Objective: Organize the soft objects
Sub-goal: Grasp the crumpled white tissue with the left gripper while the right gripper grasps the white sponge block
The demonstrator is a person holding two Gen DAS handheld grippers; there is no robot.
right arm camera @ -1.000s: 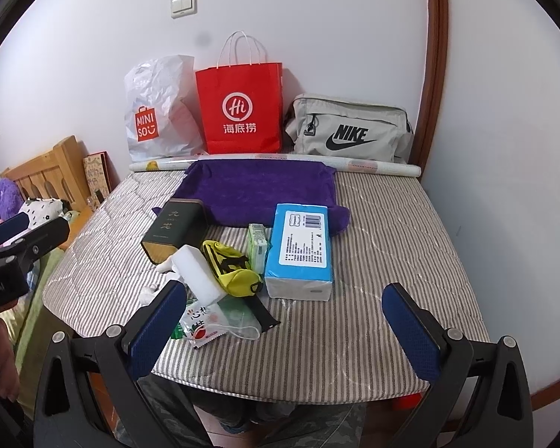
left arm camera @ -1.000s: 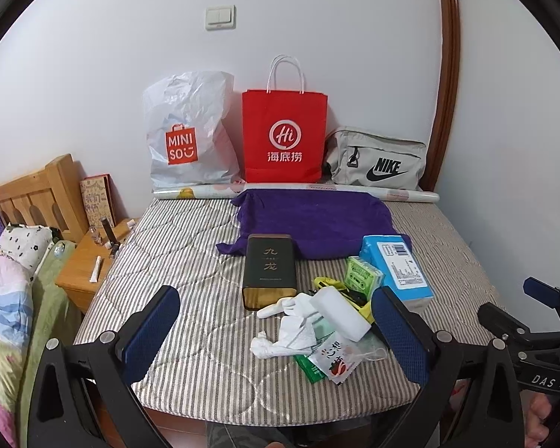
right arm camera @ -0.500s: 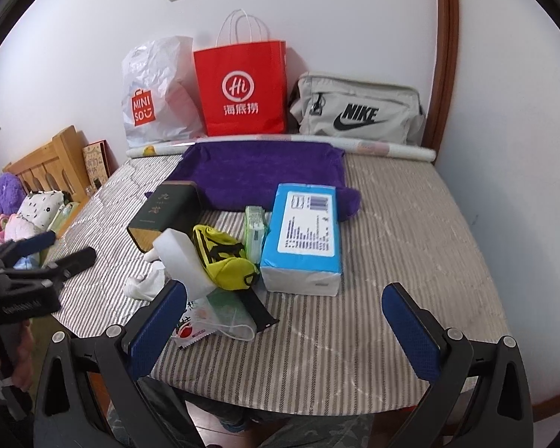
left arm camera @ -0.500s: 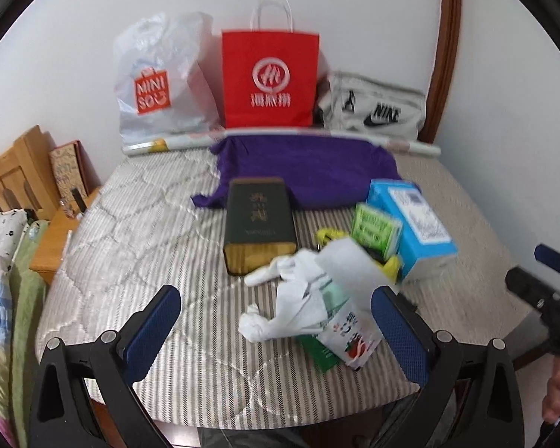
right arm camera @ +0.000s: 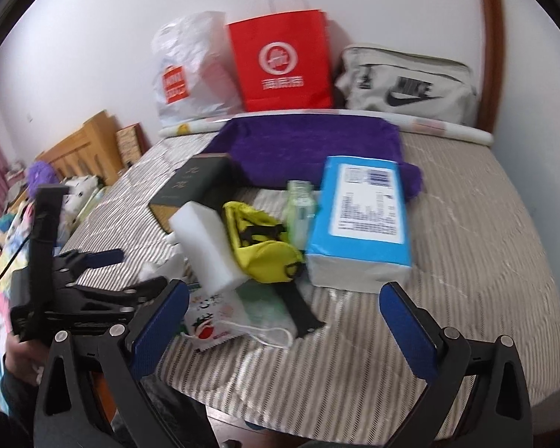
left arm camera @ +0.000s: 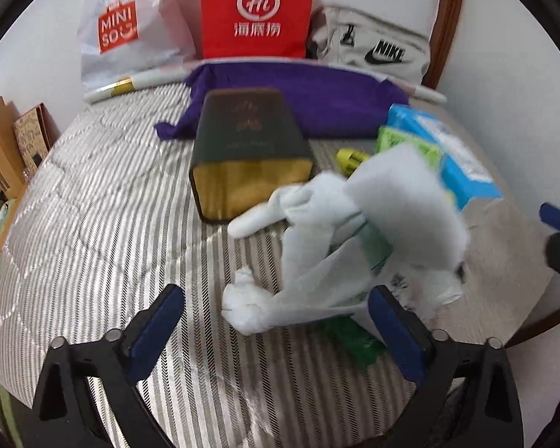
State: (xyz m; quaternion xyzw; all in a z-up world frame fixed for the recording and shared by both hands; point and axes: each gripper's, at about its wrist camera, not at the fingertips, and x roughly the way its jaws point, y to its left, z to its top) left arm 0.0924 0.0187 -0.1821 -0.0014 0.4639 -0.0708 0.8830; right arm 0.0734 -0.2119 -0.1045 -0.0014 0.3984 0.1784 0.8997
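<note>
White cloth [left arm camera: 280,295] is lying limp and light between the closing left tongs [left arm camera: 276,321], untouched (pinch the bunched knot). Right tongs [right arm camera: 280,310] are hanging released.

Bare striped mattress [left arm camera: 93,231] left, dark box [left arm camera: 248,149] and white cloth [left arm camera: 298,261] crowding the right

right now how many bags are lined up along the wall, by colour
white: 1, plastic bag
red: 1, paper bag
grey: 1, sports bag
total: 3
</note>
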